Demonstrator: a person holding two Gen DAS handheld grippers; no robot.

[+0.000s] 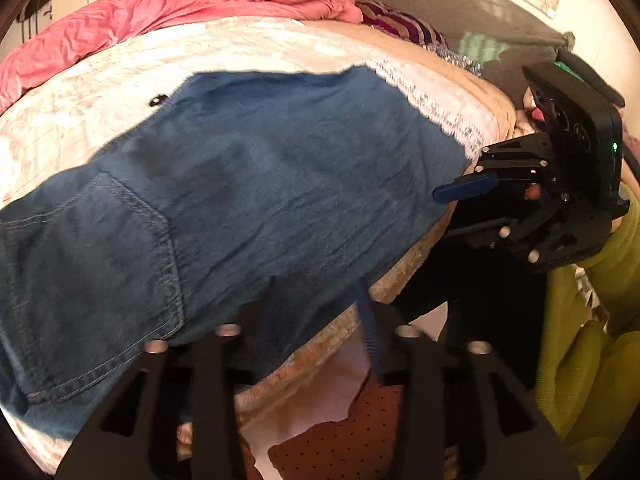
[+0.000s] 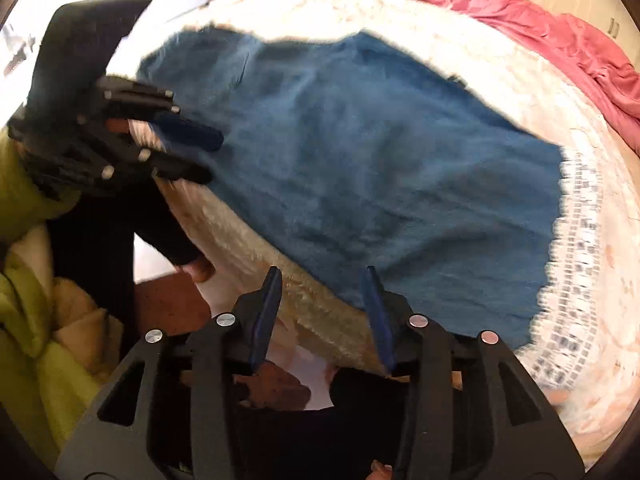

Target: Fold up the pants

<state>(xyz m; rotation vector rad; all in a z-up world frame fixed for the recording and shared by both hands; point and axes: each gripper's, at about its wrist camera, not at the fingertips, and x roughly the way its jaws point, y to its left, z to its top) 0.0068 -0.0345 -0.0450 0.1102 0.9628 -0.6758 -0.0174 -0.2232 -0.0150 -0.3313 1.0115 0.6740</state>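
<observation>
A: Take the left wrist view first. Where are the pants?

B: The blue denim pants (image 1: 256, 184) lie spread flat on the cream bedspread (image 1: 120, 80), reaching its near edge. A stitched back pocket (image 1: 92, 264) shows on the part of the pants nearest the camera's left. Beyond the pants, a pink blanket (image 1: 168, 4) is bunched along the far side of the bedspread.

A: And the left gripper?

B: The left gripper (image 1: 320, 304) sits over the near hem of the pants. One blue pad is visible, the other is lost against the denim, so I cannot tell from this view whether it pinches cloth.

A: Is the other tool visible there?

B: Yes, the right gripper (image 1: 460, 208) is at the pants' right edge, fingers apart, one blue pad at the cloth's edge.

A: Now the right wrist view.

B: The pants (image 2: 360, 168) again cover the middle of the bedspread (image 2: 500, 52), with a lace trim (image 2: 576, 240) beside their right end. The right gripper (image 2: 324, 312) has its two blue pads spread; the near corner of the pants and the bedspread's edge lie between them, not pressed.

A: And the left one from here?

B: The left gripper (image 2: 210, 156) is at the pants' left edge, fingers parted around the hem; contact is blurred. A yellow-green sleeve (image 2: 28, 200) is behind it.
</observation>
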